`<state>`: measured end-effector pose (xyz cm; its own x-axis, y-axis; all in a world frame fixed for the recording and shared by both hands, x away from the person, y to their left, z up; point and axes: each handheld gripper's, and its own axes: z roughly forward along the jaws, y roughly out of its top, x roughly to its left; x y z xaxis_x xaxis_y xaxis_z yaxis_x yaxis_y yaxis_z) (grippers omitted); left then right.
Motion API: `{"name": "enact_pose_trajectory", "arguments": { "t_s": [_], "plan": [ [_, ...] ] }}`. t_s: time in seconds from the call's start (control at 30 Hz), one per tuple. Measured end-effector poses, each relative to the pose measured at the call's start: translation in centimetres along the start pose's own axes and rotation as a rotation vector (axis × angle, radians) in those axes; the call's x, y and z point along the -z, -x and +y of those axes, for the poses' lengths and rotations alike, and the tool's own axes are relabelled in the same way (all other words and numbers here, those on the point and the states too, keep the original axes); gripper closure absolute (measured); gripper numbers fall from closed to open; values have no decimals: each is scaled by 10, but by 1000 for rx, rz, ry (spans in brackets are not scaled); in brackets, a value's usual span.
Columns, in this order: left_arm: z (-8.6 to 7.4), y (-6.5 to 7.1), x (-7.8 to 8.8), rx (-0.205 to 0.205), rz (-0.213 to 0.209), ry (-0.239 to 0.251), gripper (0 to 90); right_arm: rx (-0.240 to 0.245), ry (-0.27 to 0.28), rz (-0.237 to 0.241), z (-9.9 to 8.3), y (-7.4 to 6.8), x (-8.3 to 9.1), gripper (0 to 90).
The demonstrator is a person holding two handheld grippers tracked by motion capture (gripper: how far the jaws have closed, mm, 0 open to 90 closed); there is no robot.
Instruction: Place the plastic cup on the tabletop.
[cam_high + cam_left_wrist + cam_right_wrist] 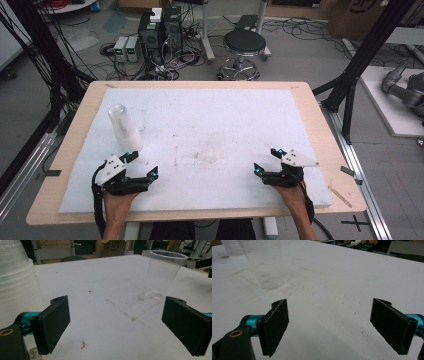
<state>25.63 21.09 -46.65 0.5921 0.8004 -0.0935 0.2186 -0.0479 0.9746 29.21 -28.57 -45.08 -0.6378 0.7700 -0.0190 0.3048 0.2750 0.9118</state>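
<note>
The stack of clear cups (125, 129) stands at the white mat's (225, 107) left side, just beyond your left gripper (143, 164). A single clear cup (163, 275) stands upright mid-mat (faint from above). Your right gripper (266, 160) is near the front edge; both grippers' jaws are spread wide, holding nothing.

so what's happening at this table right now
A person holds a gripper in each hand over a white table. Both the left gripper and the right gripper are open and hold nothing. A stack of clear plastic cups stands just ahead of the left gripper, and a single clear cup stands upright near the middle of the table. Neither is being touched.
</note>
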Motion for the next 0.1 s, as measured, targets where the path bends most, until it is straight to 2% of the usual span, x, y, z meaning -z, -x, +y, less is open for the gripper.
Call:
{"name": "enact_pose_trajectory", "arguments": {
  "t_s": [0.1],
  "plan": [
    [0, 1, 1, -6, 3, 9, 80, 7, -1, -4, 0, 0, 0, 153]
  ]
}}
